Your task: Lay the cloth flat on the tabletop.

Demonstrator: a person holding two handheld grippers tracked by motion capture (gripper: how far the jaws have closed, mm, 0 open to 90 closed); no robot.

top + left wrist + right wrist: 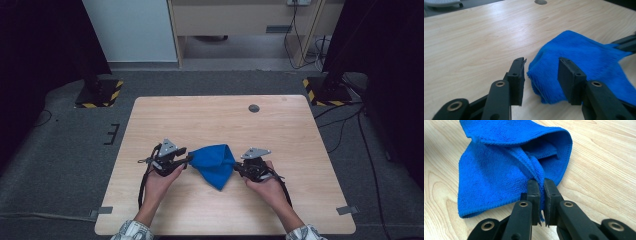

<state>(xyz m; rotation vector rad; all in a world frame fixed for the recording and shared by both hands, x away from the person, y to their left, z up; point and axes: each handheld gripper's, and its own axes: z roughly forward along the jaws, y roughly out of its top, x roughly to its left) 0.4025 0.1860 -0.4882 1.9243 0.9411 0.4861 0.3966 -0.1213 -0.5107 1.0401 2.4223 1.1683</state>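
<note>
Left hand-held gripper (188, 159): The jaws stand part-way apart; a folded edge of the blue cloth (215, 162) lies between them, and the pads are not pressed on it, as is seen in the left gripper view (541, 77).
Blue cloth: It is located on the near half of the bench (220, 115), between the two hand-held grippers. It is bunched and folded over, with one corner drawn out toward the right.
Right hand-held gripper (237, 167): The jaws are clamped narrowly on a gathered corner of the blue cloth (506, 170), with the hem pinched between the pads (534, 195).
Step in hand: A fold of the cloth is judged to be under way, the left corner being let go while the right corner is retained.
Next move: The left hand-held gripper is expected to be withdrawn clear of the cloth, or reset on another edge; the right grip is to be kept so the fold is not lost.
Edges: The near bench edge lies close behind the hands; the cloth is well apart from the side edges.
Open room: Bare bench is available beyond the cloth and to both sides; a small round grommet (254, 108) is set near the far edge.
</note>
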